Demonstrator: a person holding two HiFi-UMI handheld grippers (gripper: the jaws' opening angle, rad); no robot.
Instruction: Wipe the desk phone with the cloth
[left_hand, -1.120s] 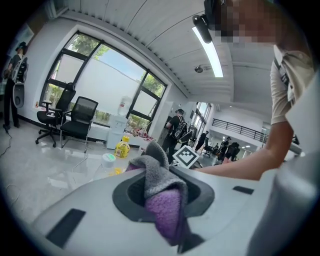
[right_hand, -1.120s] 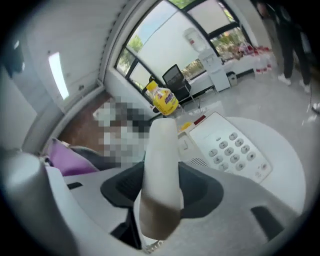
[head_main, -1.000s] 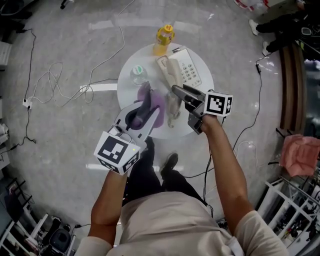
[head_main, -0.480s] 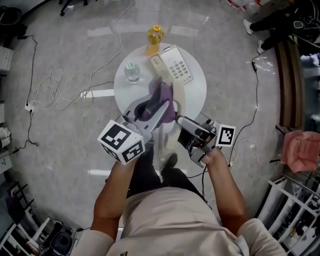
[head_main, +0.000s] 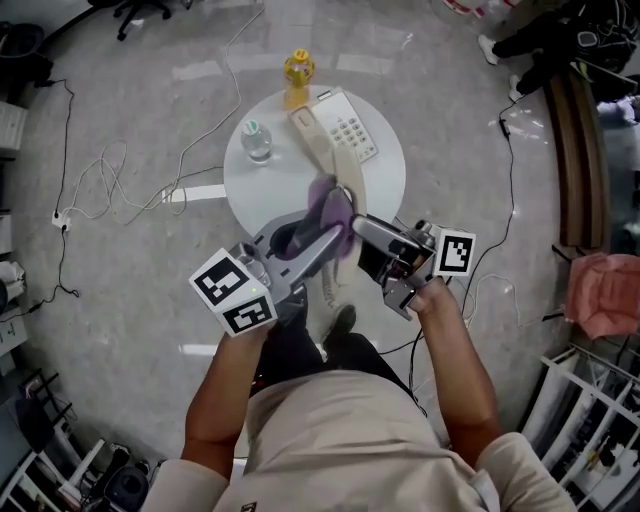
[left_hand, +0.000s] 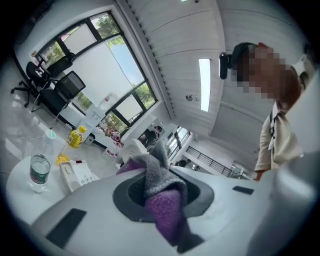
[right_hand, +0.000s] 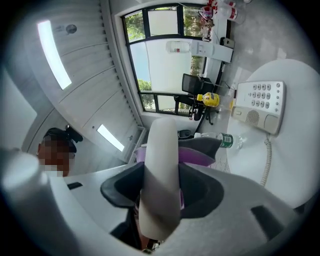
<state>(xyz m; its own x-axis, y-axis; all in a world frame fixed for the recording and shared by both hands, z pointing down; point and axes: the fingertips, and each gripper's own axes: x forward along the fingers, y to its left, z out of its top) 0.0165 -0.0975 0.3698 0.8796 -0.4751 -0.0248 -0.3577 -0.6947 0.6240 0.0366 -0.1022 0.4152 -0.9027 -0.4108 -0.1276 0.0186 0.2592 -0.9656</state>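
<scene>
Head view, clear bottle (head_main: 257, 142) upright on table (head_main: 382, 186), yellow bottle (head_main: 297, 78) beside phone (head_main: 346, 132)

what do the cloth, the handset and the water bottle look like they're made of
Cloth: soft fuzzy textile, likely microfibre, purple on one side and grey on the other; its nap shows. Handset: smooth off-white hard plastic, it seems, with a dull sheen. Water bottle: clear thin plastic, probably; you see through it, green label.

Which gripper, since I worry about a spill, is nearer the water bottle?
Left, as far as I can tell. The left gripper, shut on the cloth, hangs toward the water bottle side of the table; the right gripper, shut on the handset, is beside it, farther right.
</scene>
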